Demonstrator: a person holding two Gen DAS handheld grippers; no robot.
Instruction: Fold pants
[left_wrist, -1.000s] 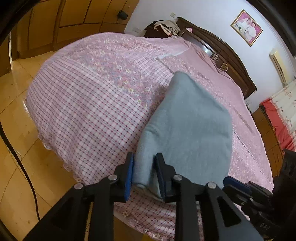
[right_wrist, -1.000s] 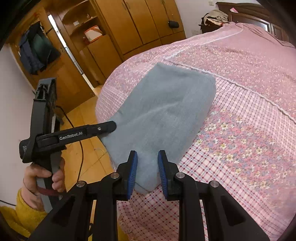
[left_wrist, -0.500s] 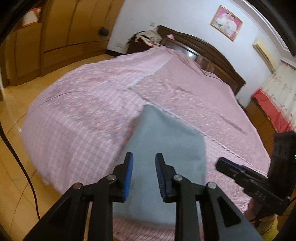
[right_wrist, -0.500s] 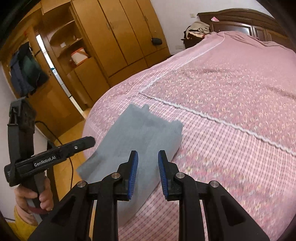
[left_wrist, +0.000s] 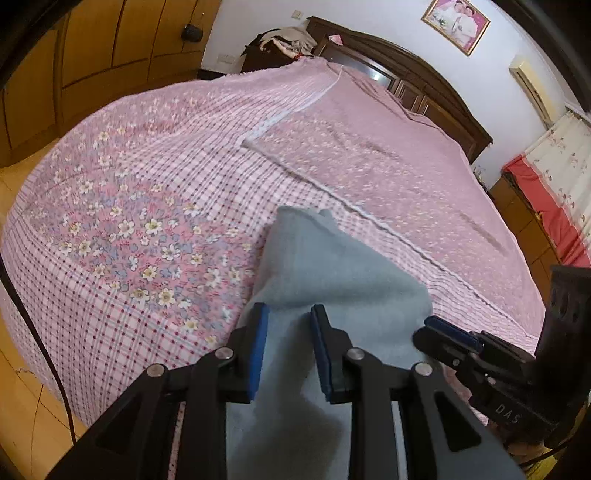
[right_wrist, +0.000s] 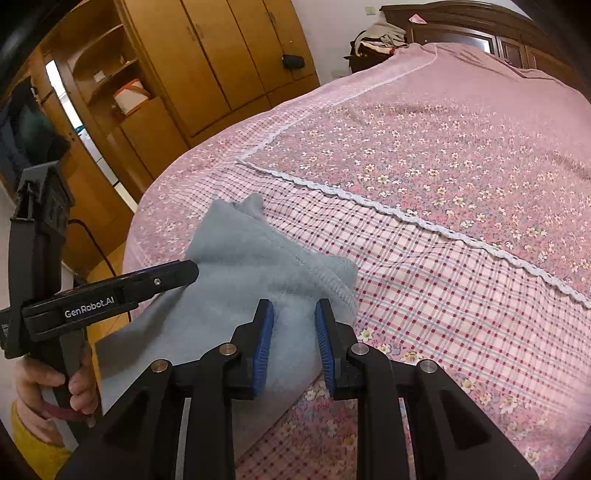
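Midway through a fold of the grey fleece pants (left_wrist: 332, 273), by the look of it: bunched at the near corner of the bed (left_wrist: 129, 184), far end resting on the checked bedspread ahead of the fingers, near end raised between them and trailing below over the bed's edge. Left gripper (left_wrist: 288, 347) narrowed, thick cloth filling the gap between the blue pads, seemingly clamped on it. Right gripper (right_wrist: 294, 339) likewise closed on cloth beside the stitched hem, near the left one's tip. Next, probably: carry both held parts forward past the fingertips and lay them over the far end, keeping the two grips level so the edges meet, then let go and smooth. Ahead of the fingers only open bedspread and its lace seam, nothing lying in the path. Left of the fingers a wooden wardrobe (right_wrist: 221, 66); far ahead a dark headboard (left_wrist: 406, 70). Low to the left a black cable (left_wrist: 33, 332) on the floor, well apart from the cloth. Possible trouble: the slack lower part dragging or sliding off the edge.
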